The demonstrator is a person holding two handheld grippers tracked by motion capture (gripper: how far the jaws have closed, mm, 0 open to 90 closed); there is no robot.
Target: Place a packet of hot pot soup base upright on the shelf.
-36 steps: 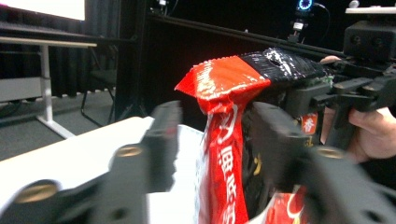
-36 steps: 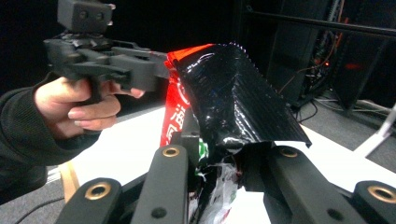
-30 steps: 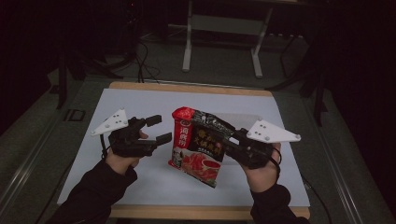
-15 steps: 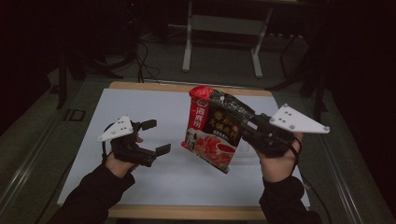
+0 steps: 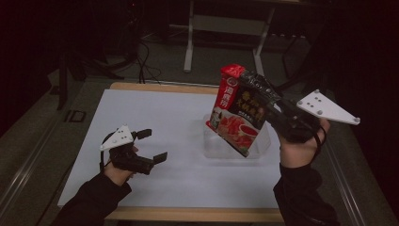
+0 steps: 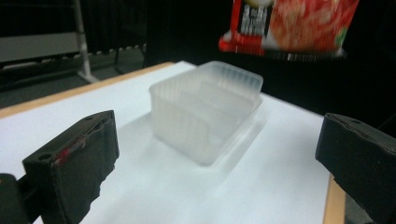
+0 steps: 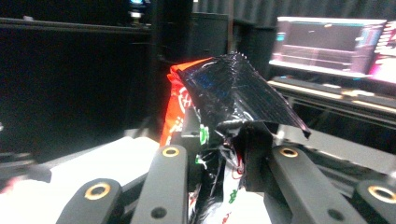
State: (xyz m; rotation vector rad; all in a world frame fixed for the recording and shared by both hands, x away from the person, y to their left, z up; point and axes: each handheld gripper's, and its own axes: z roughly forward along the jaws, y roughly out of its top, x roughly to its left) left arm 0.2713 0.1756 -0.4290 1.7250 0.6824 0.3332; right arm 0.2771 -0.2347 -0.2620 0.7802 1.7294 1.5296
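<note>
The snack bag (image 5: 237, 113) is held up in the air by the right gripper (image 5: 277, 110), hanging tilted above the clear plastic tub (image 5: 261, 146) on the white bench (image 5: 160, 117). The right jaws are clamped fully on the bag's black side edge near the top, as seen in the right gripper view, where crumpled foil (image 7: 233, 102) is pinched between them. The left gripper (image 5: 153, 146) is low over the bench, well apart from the bag; its jaws have just been opening, now stand as wide as they go, and nothing is between them.

The bag is judged light, soft and crinkly, with slick film that can slip if pinched on a puffed face. The flat sealed seam or a side edge is judged the best hold, since the film is doubled there and the contents are not crushed. Contents are probably brittle, so a hard squeeze on the middle should be avoided.

The tub (image 6: 205, 116) is seen in the left gripper view, thin-walled, ribbed and translucent, judged light, easily tipped or slid, and best taken at a rim wall.
</note>
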